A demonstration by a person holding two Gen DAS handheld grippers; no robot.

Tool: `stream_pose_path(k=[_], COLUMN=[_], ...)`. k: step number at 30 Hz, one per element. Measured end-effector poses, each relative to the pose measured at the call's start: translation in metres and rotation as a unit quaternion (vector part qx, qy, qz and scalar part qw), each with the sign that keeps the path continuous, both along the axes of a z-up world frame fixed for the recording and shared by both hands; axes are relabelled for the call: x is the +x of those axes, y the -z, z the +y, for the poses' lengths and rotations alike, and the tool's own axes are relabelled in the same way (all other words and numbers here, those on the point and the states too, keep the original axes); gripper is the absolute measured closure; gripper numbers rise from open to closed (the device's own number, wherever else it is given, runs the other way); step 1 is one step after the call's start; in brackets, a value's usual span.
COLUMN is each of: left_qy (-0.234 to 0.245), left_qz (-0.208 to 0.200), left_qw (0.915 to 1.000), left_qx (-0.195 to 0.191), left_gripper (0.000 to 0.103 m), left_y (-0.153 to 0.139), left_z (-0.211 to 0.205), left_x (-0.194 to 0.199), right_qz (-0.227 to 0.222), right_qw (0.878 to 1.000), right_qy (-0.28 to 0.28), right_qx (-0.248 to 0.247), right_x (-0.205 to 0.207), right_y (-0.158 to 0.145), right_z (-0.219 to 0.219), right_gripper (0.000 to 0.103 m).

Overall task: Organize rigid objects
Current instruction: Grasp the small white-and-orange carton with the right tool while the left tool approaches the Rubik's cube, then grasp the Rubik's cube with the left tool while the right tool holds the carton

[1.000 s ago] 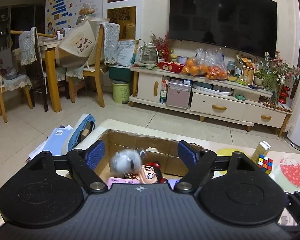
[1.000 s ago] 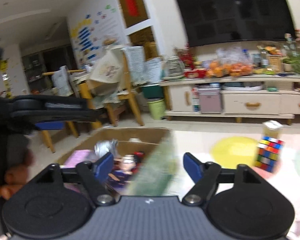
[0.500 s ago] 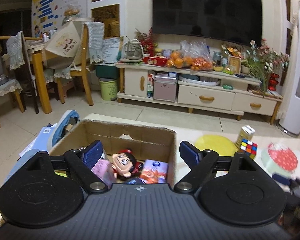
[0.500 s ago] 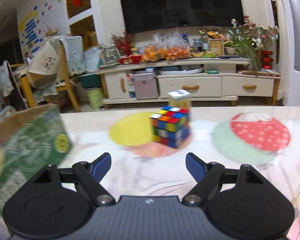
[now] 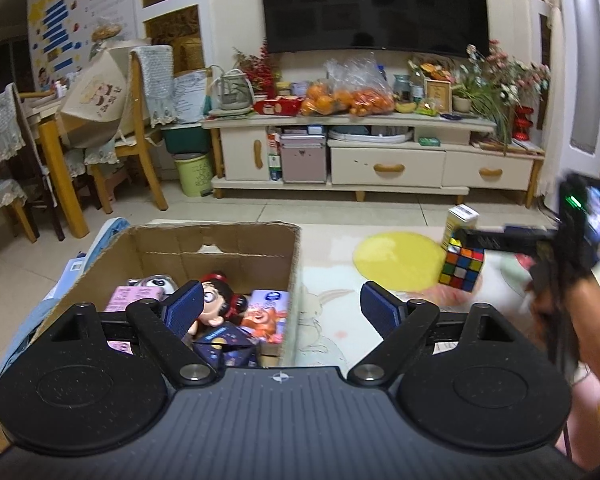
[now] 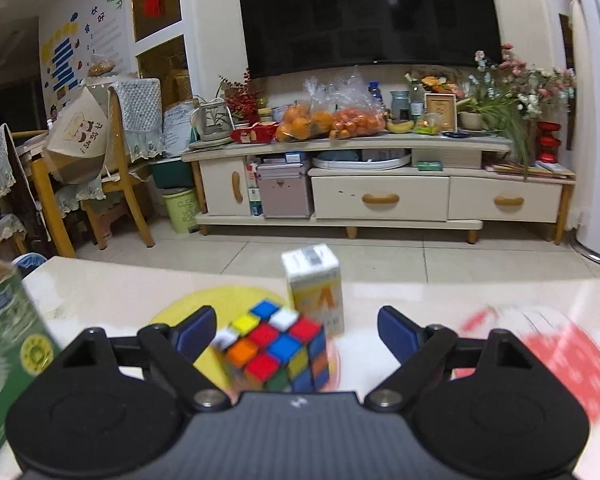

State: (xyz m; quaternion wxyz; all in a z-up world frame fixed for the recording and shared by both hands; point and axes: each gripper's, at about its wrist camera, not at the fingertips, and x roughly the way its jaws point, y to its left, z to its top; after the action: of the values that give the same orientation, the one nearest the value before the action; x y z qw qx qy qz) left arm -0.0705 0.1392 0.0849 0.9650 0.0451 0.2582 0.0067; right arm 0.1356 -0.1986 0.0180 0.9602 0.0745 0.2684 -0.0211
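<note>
Right claw [image 6: 296, 330] spread, opening wider around one cube [image 6: 278, 350]; one carton [image 6: 315, 284] behind.

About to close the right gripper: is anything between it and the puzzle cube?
Nothing visible. The puzzle cube sits between the open fingers of the right gripper, pads not touching it. The small carton stands just behind the cube.

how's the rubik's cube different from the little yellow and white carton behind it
The rubik's cube is a squat cube covered in multicoloured squares; the carton is a taller, narrower box, white on top and yellow below. The rubik's cube lies between the open right gripper fingers; the carton stands beyond them, farther from the camera. Both sit upright on the table, outside the cardboard box.
</note>
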Motion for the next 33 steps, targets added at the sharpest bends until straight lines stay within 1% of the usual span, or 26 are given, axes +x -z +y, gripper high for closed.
stream_pose_path(k=[5, 8, 10, 11, 13, 14, 15, 19, 22, 28, 33], left_qy=[0.021, 0.027, 0.029, 0.031, 0.036, 0.039, 0.041, 0.045, 0.050, 0.062, 0.071], left_qz=[0.007, 0.014, 0.018, 0.020, 0.023, 0.023, 0.024, 0.030, 0.036, 0.043, 0.051], left_qw=[0.9997, 0.9994, 0.9993, 0.9992, 0.9990, 0.9988, 0.9987, 0.9984, 0.9980, 0.9970, 0.9961], left_qx=[0.011, 0.014, 0.014, 0.014, 0.015, 0.017, 0.019, 0.018, 0.013, 0.017, 0.006], left_gripper=[0.000, 0.000, 0.000, 0.000, 0.000, 0.000, 0.000, 0.000, 0.000, 0.000, 0.000], left_y=[0.004, 0.008, 0.009, 0.009, 0.010, 0.011, 0.012, 0.014, 0.014, 0.016, 0.016], left_z=[-0.001, 0.001, 0.003, 0.004, 0.005, 0.004, 0.004, 0.003, 0.001, -0.002, -0.001], left_x=[0.003, 0.005, 0.007, 0.007, 0.008, 0.006, 0.006, 0.002, -0.001, -0.005, -0.007], right_qz=[0.014, 0.033, 0.046, 0.047, 0.048, 0.049, 0.050, 0.064, 0.071, 0.076, 0.080], right_qw=[1.000, 0.999, 0.998, 0.998, 0.997, 0.996, 0.996, 0.994, 0.992, 0.988, 0.986], right_qy=[-0.006, -0.011, -0.024, -0.029, -0.040, -0.047, -0.054, -0.081, -0.098, -0.119, -0.128], right_qx=[0.019, 0.015, 0.029, 0.039, 0.052, 0.055, 0.058, 0.042, 0.043, 0.055, 0.066], right_x=[0.029, 0.045, 0.050, 0.052, 0.052, 0.051, 0.052, 0.046, 0.033, -0.008, -0.050], right_y=[0.006, 0.015, 0.020, 0.021, 0.022, 0.021, 0.019, 0.015, 0.012, 0.007, 0.002], right_z=[-0.013, -0.015, -0.017, -0.018, -0.018, -0.016, -0.015, -0.004, 0.002, 0.012, 0.024], right_gripper=[0.012, 0.018, 0.035, 0.038, 0.054, 0.057, 0.063, 0.065, 0.065, 0.065, 0.065])
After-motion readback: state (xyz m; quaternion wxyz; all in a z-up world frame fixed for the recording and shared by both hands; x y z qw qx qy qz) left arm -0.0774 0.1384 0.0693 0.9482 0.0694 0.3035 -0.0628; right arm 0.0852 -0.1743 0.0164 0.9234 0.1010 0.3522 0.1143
